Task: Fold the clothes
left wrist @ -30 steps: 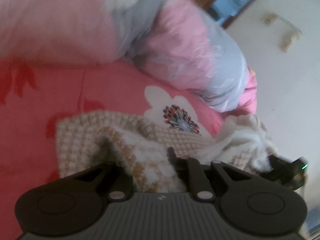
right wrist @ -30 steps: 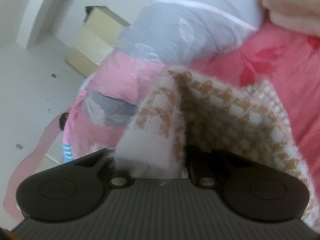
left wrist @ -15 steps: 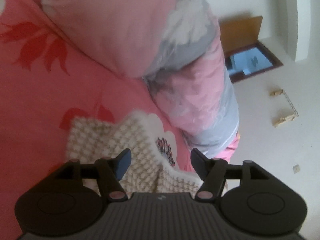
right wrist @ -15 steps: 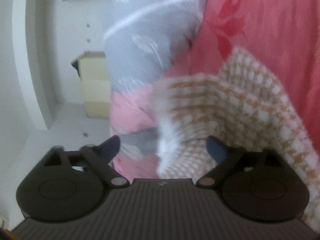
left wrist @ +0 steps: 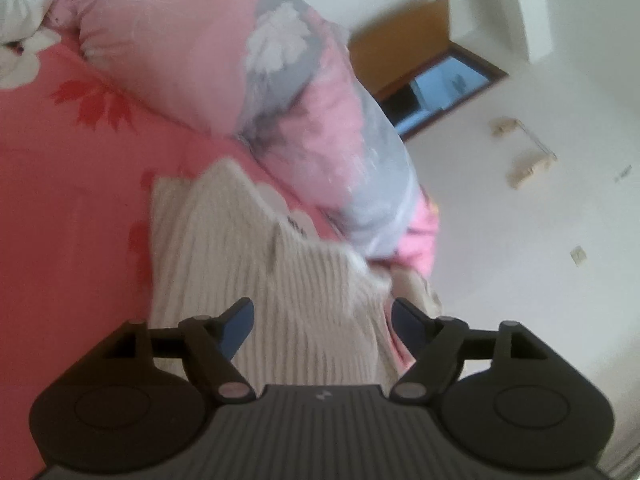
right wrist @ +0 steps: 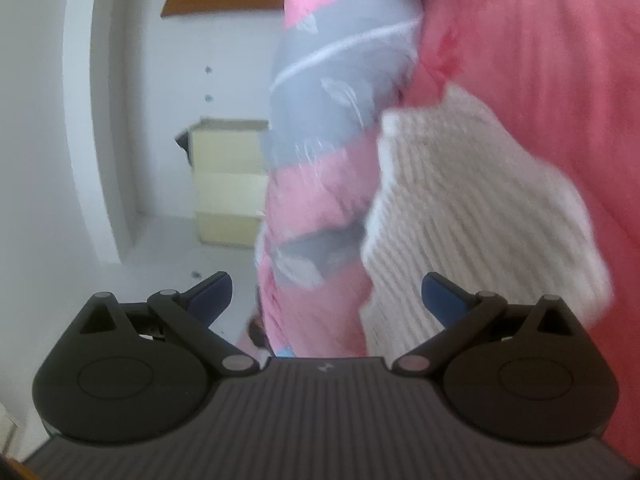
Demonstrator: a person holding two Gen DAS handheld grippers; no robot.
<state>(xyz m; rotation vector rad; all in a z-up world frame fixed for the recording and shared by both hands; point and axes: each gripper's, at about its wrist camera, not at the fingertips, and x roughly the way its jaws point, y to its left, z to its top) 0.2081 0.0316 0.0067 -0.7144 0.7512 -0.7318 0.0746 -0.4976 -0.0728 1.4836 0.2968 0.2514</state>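
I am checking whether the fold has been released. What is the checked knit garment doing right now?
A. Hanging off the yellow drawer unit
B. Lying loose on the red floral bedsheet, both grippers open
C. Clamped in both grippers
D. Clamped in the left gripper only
B: the left gripper and right gripper have just been opening and stand spread, pads off the checked knit garment, which lies on the red floral bedsheet.

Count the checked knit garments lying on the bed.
1: the beige checked knit garment lies on the red bedsheet beside the pink-and-grey quilt. More could be hidden outside these views.
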